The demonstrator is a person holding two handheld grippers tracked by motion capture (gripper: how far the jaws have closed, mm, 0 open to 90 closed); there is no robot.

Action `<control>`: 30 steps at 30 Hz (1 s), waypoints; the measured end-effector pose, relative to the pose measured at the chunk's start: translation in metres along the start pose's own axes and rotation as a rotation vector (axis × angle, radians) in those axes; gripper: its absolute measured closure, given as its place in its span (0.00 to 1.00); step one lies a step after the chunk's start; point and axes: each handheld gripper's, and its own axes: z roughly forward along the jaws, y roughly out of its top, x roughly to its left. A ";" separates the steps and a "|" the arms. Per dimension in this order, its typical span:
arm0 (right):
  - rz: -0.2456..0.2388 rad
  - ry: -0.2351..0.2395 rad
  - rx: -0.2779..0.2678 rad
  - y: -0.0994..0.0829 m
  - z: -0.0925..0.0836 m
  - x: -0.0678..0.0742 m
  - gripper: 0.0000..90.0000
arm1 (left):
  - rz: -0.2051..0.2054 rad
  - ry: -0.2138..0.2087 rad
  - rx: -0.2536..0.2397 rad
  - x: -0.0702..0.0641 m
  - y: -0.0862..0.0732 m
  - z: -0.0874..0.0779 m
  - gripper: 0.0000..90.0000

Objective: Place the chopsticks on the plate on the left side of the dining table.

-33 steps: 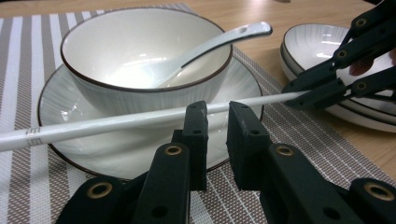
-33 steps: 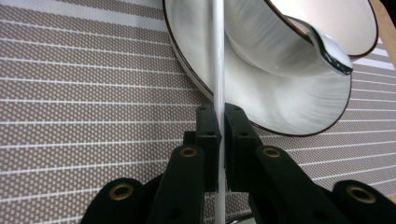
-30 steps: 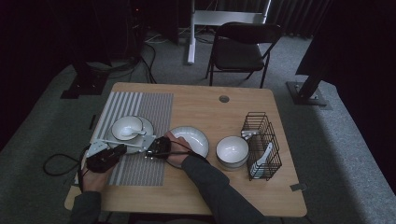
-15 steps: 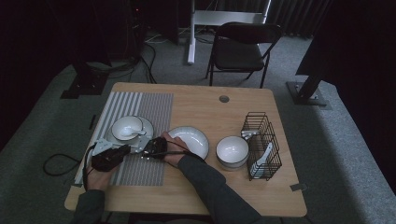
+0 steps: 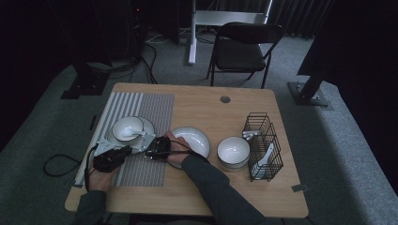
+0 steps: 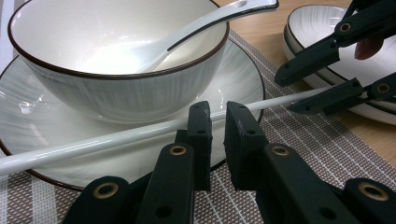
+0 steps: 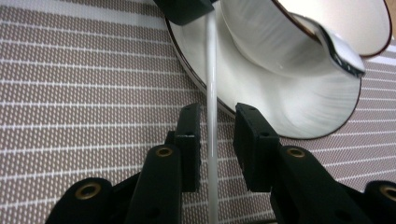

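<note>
A thin white chopstick is held level just above the striped placemat, at the near left of the table, right in front of the bowl that sits on its saucer. A white spoon is seen resting inside that bowl.

The left hand-held gripper is seen nearly pressed together, with the stick lying just behind its jaw tips; whether the pads actually pinch it cannot be told. The right hand-held gripper has just been opening: its jaws are now spread, the chopstick passes between them, and a gap is seen on either side, so nothing is pressed there.

In the high view both grippers are found close together at the placemat's near right, beside a wide plate. Farther right a second bowl is set next to a black wire rack.
</note>
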 end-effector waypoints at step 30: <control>0.059 -0.040 -0.043 -0.002 -0.023 -0.004 0.73 | 0.009 -0.011 -0.018 -0.005 0.005 -0.002 0.89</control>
